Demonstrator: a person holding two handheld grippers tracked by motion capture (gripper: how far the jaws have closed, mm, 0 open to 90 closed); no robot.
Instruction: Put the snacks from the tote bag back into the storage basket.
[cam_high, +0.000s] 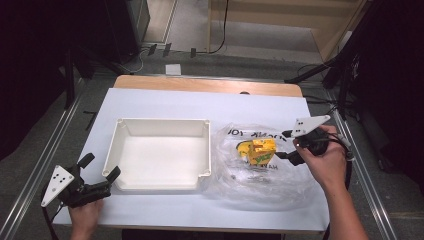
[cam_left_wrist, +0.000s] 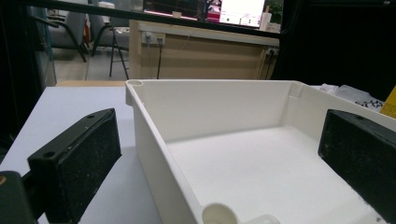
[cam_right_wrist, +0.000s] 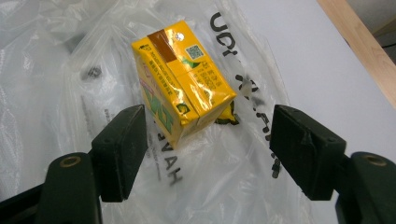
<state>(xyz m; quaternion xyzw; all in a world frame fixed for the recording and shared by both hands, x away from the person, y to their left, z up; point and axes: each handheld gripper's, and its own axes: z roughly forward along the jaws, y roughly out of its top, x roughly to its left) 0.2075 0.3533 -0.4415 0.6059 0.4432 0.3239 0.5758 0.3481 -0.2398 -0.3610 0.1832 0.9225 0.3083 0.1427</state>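
A yellow drink carton (cam_high: 260, 150) (cam_right_wrist: 182, 93) lies on a clear plastic bag (cam_high: 260, 182) (cam_right_wrist: 56, 93) with black lettering, right of a white tray (cam_high: 162, 120). My right gripper (cam_high: 285, 145) (cam_right_wrist: 208, 119) hovers at the carton's right side, open. The carton's near corner sits between the jaws and neither pad presses on it. My left gripper (cam_high: 102, 166) (cam_left_wrist: 219, 126) rests at the tray's front-left corner, wide open. The tray's (cam_left_wrist: 210, 107) left wall runs between its jaws, one jaw outside the tray, the other towards its inside. The tray holds nothing.
White sheet (cam_high: 165, 102) covers the table, with a wooden edge (cam_high: 200, 85) at the back. A small dark object (cam_right_wrist: 93, 72) lies inside the bag beyond the carton. Metal rails (cam_high: 50, 155) run along both table sides.
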